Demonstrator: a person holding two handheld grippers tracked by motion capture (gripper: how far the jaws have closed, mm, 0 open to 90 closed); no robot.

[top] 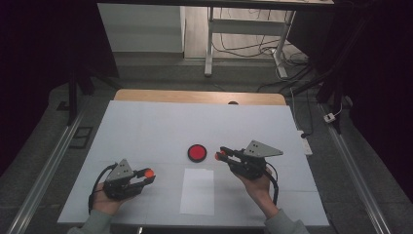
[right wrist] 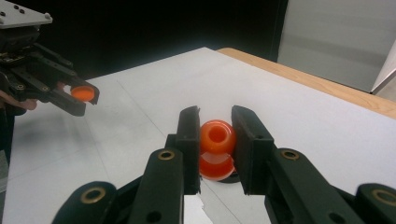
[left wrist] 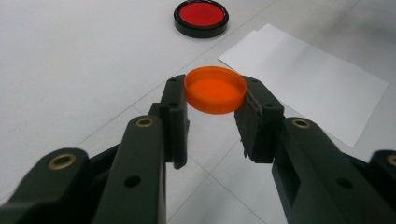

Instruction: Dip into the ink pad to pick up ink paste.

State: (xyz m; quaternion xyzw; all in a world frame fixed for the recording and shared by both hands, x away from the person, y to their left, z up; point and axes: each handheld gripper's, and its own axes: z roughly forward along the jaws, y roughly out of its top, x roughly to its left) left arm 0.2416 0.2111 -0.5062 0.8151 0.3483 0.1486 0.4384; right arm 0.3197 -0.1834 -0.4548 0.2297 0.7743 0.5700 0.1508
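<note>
White board covers the table (top: 146,126), with its wooden edge showing at twelve o'clock and dark floor all round. The left gripper (top: 147,174), at about eight o'clock on the board, is clenched on an orange cap (left wrist: 215,88) held flat between its pads. The right gripper (top: 220,155), at about four o'clock, grasps a small orange bottle (right wrist: 217,148) lifted off the surface, its open mouth turned toward the camera. Both parts look picked up; joining cap to bottle seems to be what is left. A red disc in a black rim (top: 197,153) lies at centre, just beside the right gripper's tips, and a white sheet of paper (top: 197,191) lies at six o'clock. Open board between the grippers gives room to bring them together.
</note>
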